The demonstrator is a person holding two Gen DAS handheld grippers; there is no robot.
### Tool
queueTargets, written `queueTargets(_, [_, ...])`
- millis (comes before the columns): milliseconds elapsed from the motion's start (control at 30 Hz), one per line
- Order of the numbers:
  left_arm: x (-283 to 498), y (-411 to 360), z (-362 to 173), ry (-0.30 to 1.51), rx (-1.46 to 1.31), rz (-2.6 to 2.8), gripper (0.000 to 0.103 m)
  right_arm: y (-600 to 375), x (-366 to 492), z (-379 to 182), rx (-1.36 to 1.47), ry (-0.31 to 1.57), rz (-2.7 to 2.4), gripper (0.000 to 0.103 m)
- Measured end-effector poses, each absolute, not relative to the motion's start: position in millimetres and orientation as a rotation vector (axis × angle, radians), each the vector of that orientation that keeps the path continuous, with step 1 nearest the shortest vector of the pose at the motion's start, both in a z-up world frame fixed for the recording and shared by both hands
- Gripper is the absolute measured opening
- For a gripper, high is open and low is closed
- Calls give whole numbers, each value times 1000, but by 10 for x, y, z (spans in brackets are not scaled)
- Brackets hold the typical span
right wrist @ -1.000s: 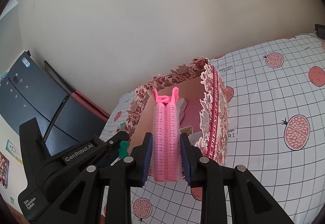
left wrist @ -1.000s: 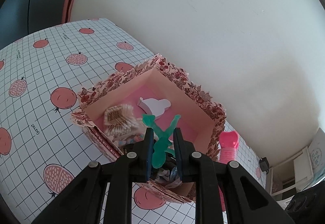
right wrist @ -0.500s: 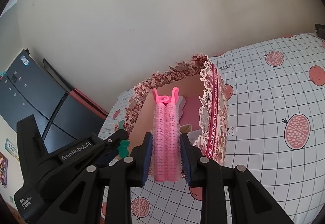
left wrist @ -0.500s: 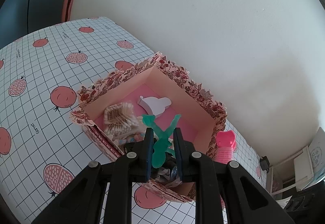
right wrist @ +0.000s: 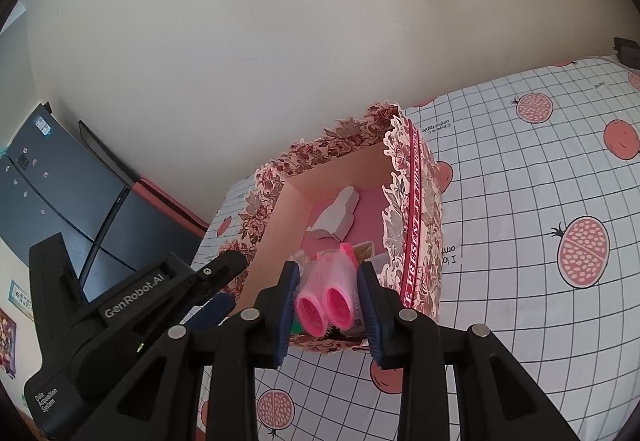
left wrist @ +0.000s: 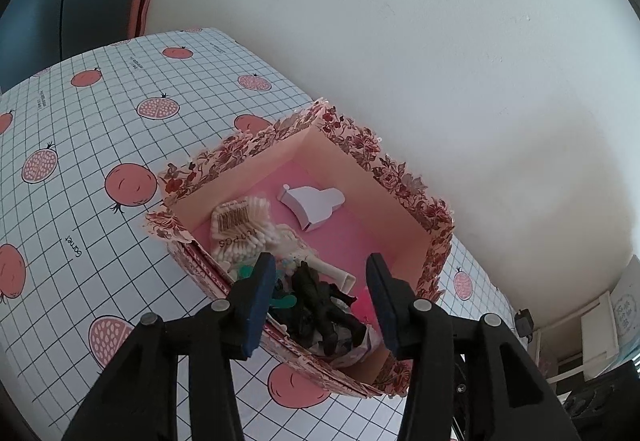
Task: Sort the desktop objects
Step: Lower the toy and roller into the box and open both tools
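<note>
A floral paper box [left wrist: 404, 181] [right wrist: 416, 201] stands on the pomegranate-print tablecloth. My left gripper [left wrist: 320, 265] hangs over its near corner with the jaws opening and nothing between the pads. The green plastic piece [left wrist: 282, 301] lies in the box beside a black figure [left wrist: 320, 305]. My right gripper [right wrist: 328, 268] is at the box's near edge, jaws opening. The pair of pink hair rollers [right wrist: 326, 307] has tipped end-on between the pads, with a slight gap on each side. The left gripper [right wrist: 224, 283] also shows in the right wrist view, left of the box.
Inside the box lie a pack of cotton swabs [left wrist: 244, 221] and a white bottle-shaped piece [left wrist: 312, 201] [right wrist: 338, 215]. A pale wall runs close behind the box. The tablecloth [left wrist: 80, 145] [right wrist: 540, 169] spreads on both sides. A dark cabinet [right wrist: 48, 181] stands beyond the table.
The left jaws have spread and the green piece has dropped into the box. The right jaws have widened and the pink rollers have tipped from upright to end-on, down toward the box.
</note>
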State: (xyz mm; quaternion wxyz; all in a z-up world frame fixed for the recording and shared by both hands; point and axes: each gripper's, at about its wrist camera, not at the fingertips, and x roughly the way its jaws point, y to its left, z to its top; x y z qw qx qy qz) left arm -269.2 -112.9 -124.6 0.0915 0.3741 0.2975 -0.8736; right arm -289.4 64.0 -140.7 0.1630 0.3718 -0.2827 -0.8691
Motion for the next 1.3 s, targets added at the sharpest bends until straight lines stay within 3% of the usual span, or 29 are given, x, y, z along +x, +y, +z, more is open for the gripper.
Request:
queueTargets(133, [-2700,-1119,-1264,889,1130,-2591,49,644,-2900,-1412,1061,-811,-2482,34])
queueTargets(400, [-2705,-1111,-1269,887,1142,-2585,49,648,-2901,-1397,1051,-819,-2496,45])
queueTargets(667, [-2717,-1086,-1272,870,1159,-2578,50,657,-2910,-1400,1055,-830,-2496,45])
queueTargets(900, [-2702,-1084,-1245,850,1163,-2565,58,676,-2907,-1386,1066,-825,-2504,46])
queueTargets(1100, [-2701,-1062,-1227,816,1179,-2531,71,698,-2899,-1347,1075,-808,-2527,64])
queueTargets(1300, [-2708,-1062,-1261,787,1220,-2468,72,779,-2896,-1347,1113,-815,-2549,71])
